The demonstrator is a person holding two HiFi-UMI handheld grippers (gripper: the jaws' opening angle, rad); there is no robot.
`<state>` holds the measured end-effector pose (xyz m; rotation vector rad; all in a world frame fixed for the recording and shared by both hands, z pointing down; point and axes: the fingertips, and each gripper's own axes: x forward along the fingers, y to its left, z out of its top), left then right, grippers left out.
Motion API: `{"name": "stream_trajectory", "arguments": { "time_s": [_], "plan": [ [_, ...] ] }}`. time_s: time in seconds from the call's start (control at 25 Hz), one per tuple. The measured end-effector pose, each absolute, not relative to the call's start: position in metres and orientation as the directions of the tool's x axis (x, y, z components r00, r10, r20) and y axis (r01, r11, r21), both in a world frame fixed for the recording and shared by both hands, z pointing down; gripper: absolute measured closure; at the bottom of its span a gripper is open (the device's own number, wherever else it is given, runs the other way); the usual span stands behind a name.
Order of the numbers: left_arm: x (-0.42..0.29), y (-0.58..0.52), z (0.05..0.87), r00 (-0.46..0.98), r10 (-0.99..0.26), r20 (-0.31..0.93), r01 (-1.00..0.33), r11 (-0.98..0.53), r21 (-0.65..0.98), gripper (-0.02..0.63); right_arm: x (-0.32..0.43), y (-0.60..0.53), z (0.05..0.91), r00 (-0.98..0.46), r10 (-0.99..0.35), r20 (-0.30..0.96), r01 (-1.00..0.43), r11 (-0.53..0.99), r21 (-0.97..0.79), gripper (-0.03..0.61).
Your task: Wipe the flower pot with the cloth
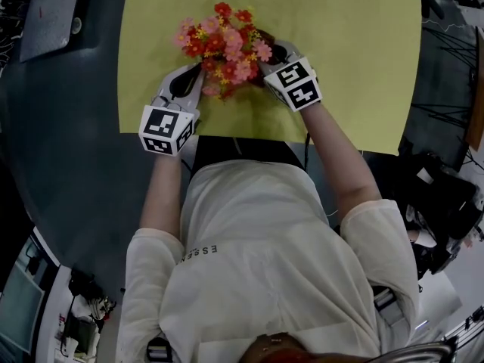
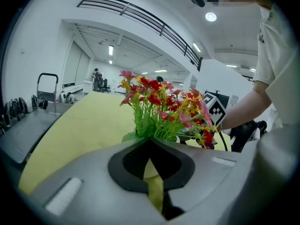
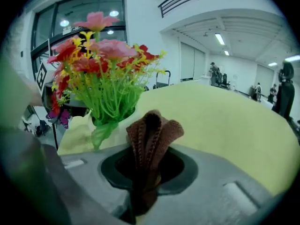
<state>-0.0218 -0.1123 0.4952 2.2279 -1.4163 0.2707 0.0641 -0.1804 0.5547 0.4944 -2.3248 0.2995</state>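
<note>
A bunch of red, pink and yellow artificial flowers (image 1: 224,42) stands in a pale flower pot (image 3: 78,131) on the yellow tabletop (image 1: 355,51); in the head view the blooms hide the pot. My left gripper (image 1: 189,83) sits at the pot's left side, shut, with a pale sliver of the pot's rim (image 2: 151,168) pinched between its jaws. My right gripper (image 1: 277,54) is close against the right side of the flowers, shut on a folded brown knitted cloth (image 3: 152,131) that sticks up out of its jaws, just beside the pot.
The yellow top ends close to the person's body, with dark grey floor (image 1: 68,150) to the left. A grey flat panel (image 1: 53,13) lies at the upper left. Cables and dark gear (image 1: 446,203) sit at the right.
</note>
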Motion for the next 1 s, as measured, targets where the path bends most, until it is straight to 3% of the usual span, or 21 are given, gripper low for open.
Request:
{"name": "stream_trajectory", "arguments": {
  "time_s": [0.2, 0.52, 1.0],
  "plan": [
    [-0.023, -0.112, 0.496, 0.444, -0.795, 0.413, -0.891, -0.344, 0.296, 0.604, 0.066, -0.161, 0.549, -0.661, -0.271, 0.700, -0.411, 0.911, -0.035, 0.518],
    [-0.024, -0.111, 0.496, 0.431, -0.814, 0.389, -0.899, -0.354, 0.257, 0.604, 0.069, -0.127, 0.546, -0.651, -0.317, 0.690, -0.495, 0.866, -0.069, 0.518],
    [-0.024, -0.110, 0.498, 0.424, -0.822, 0.380, -0.903, -0.355, 0.240, 0.604, 0.073, -0.089, 0.541, -0.707, -0.262, 0.657, -0.487, 0.853, -0.185, 0.518]
  ]
}}
